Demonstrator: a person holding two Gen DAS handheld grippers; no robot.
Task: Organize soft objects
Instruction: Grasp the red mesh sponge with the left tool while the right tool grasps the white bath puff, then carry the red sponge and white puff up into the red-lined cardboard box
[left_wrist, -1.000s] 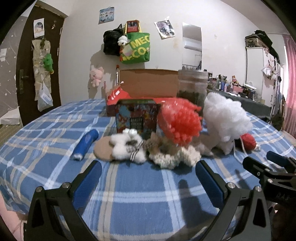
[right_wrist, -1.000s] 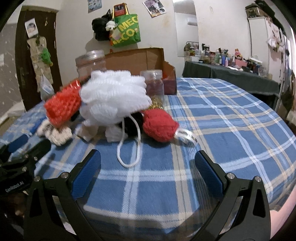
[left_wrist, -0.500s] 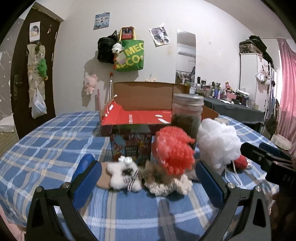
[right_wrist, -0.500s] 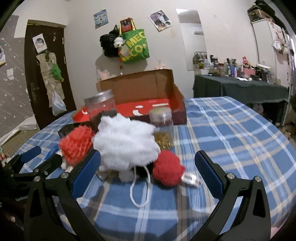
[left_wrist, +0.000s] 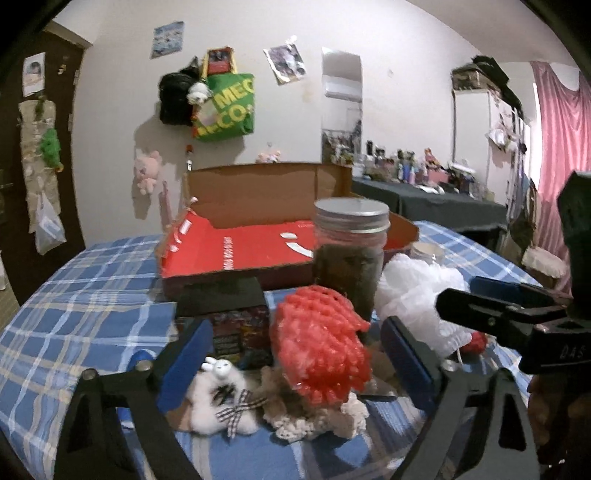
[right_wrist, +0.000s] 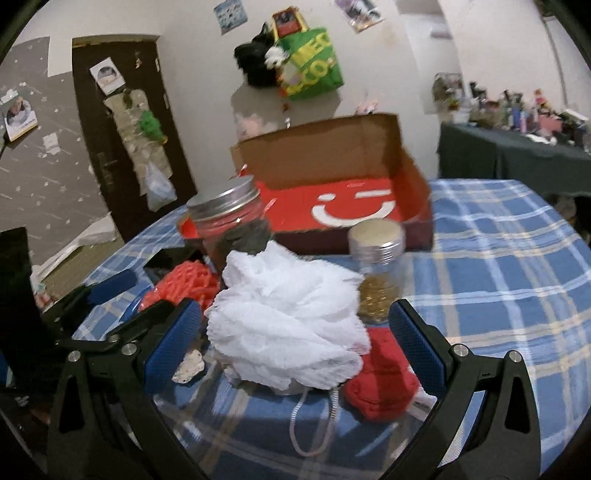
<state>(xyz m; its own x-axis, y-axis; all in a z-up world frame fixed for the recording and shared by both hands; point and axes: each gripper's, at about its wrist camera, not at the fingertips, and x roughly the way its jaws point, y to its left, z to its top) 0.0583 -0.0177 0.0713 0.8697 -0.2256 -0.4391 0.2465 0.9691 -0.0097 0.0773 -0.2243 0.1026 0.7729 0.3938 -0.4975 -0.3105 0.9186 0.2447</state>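
Hovering apart over the checked worktop (right_wrist: 498, 266), the left hand-held gripper (left_wrist: 295, 354), jaws just narrowing, frames the red mesh puff (left_wrist: 319, 356) untouched; the right hand-held gripper (right_wrist: 295, 332) gapes around the white puff (right_wrist: 284, 321).

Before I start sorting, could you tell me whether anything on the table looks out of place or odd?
Two hard lidded jars stand among the soft things: the large jar behind the white mesh pouf and the small jar beside it. Nothing looks spilled or damaged.
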